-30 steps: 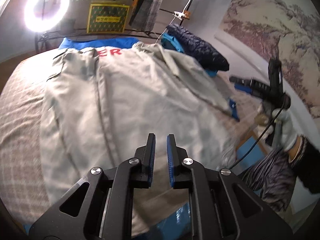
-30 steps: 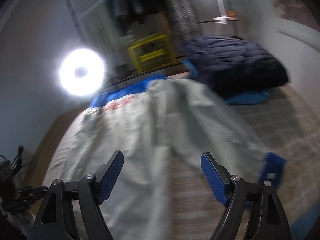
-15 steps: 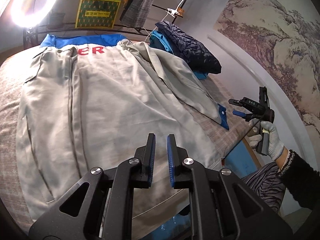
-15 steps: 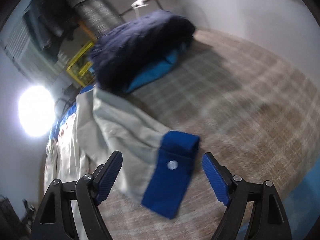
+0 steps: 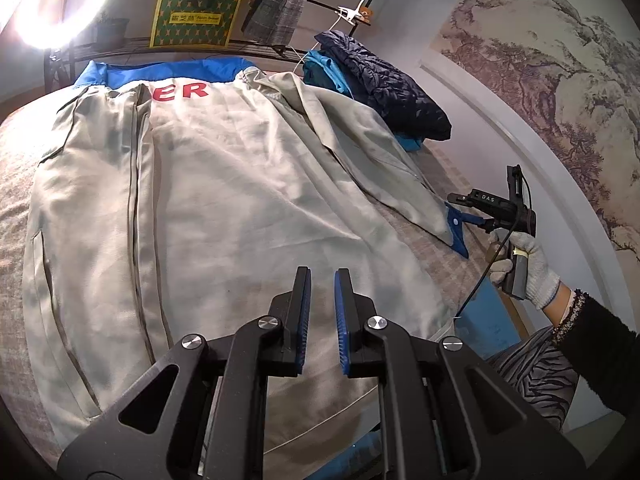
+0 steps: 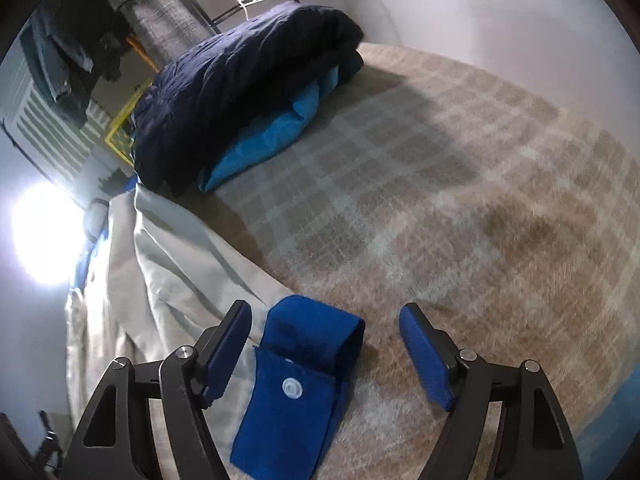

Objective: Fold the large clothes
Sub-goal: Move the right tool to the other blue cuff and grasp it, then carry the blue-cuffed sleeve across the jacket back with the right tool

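Closing around the blue cuff (image 6: 304,384) at the bottom centre of the right wrist view, the right gripper (image 6: 326,344) has its jaws wide apart but drawing in, with the cuff between them and neither pad pressing on it yet. To do this well, I'd say the grip should land on the double layer of the cuff near the white snap (image 6: 293,389), not on the thin grey cloth beside it, and take both layers so the sleeve (image 5: 360,168) comes up in one piece and can be carried over onto the back of the jacket (image 5: 240,216) without dragging the body. The left gripper (image 5: 320,280), low in the centre of its own view, has its jaws nearly together with nothing between them, and it hangs over the jacket's hem; it could well pin the cloth down there while the sleeve is swung across. The jacket is a large pale grey work jacket, spread flat and back-up on a checked bed cover (image 6: 460,184), filling the middle of the left view, lightly creased, with a blue collar (image 5: 168,70) and red letters (image 5: 182,91) at the upper left. Further off, at upper right of centre, lies a dark quilted coat (image 5: 384,84) over something bright blue.
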`<state>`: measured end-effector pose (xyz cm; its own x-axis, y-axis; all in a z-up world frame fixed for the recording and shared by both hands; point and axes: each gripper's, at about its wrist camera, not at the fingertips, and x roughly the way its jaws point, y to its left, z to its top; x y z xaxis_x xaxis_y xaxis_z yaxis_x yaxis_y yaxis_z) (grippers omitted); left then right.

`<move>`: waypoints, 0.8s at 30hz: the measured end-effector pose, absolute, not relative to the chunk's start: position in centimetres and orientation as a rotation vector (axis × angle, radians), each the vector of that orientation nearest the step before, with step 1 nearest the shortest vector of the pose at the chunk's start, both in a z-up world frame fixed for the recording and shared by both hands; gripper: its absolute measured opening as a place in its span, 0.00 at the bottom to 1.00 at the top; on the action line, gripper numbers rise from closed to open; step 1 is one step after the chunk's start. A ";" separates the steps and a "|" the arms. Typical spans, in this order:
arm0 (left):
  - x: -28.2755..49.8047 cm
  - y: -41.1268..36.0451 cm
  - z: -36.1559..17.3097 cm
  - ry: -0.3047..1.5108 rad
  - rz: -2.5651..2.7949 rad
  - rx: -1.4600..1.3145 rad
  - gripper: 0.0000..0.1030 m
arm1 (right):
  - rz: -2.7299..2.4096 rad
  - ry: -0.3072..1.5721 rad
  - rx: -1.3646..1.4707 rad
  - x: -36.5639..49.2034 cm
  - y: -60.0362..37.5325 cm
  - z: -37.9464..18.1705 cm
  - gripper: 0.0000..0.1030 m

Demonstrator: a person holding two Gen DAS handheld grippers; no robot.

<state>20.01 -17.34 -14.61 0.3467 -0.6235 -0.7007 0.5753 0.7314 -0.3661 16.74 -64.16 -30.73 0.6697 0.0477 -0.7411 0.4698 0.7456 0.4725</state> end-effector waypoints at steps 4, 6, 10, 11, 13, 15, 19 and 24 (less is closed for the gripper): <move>20.2 -17.4 -14.8 0.939 -0.768 -0.055 0.10 | -0.269 0.832 0.588 17.5 -62.3 -30.5 0.52; 20.2 -17.3 -14.8 0.938 -0.768 -0.053 0.10 | -0.258 0.850 0.530 17.9 -61.4 -30.2 0.38; 20.4 -17.3 -14.8 0.931 -0.761 -0.047 0.10 | -0.240 0.849 0.495 18.0 -60.7 -29.3 0.09; 20.4 -17.2 -14.7 0.929 -0.759 -0.047 0.10 | -0.240 0.839 0.490 17.8 -60.6 -28.9 0.07; 20.5 -16.9 -14.6 0.923 -0.754 -0.047 0.10 | -0.238 0.805 0.480 17.3 -60.3 -27.8 0.05; 20.6 -16.6 -14.4 0.916 -0.741 -0.047 0.10 | -0.230 0.768 0.478 16.7 -59.9 -26.3 0.05; 21.0 -15.7 -14.2 0.908 -0.717 -0.071 0.10 | -0.189 0.665 0.433 15.6 -58.2 -22.4 0.04; 21.4 -14.6 -14.0 0.902 -0.689 -0.104 0.10 | -0.085 0.546 0.354 14.6 -54.0 -17.4 0.04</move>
